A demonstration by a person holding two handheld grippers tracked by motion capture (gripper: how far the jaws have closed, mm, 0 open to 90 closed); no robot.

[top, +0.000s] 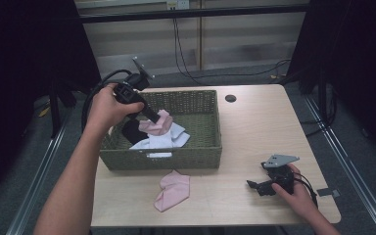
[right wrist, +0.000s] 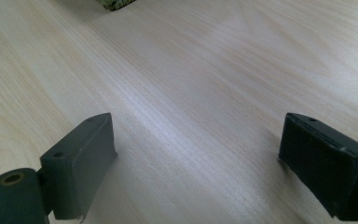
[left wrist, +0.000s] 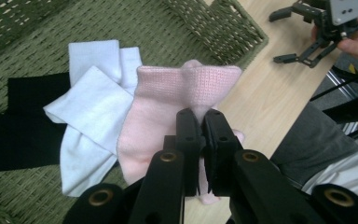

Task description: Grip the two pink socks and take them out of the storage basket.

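- At the far left, a person's left hand held the left gripper raised over the woven green basket, pointing down and inward.
- That gripper's jaws were pinched together on a fold of a pink sock, which hung from them above the basket floor and just above the other laundry.
- Beneath it lay white socks and a black garment, both resting loose inside the basket.
- I judged the step in hand to be lifting 1 pink sock out of the basket; it had cleared the pile but not the front wall.
- In front of the basket, a second pink sock lay flat on the bench, apart from the basket wall.
- The next move seemed to call for carrying the held sock over the front rim and setting it down beside or on that mate, keeping the pinch firm so the fabric would not slip.
- At the right, the right gripper rested low on the bench in the person's hand, its jaws spread wide with nothing but bare wood between them.
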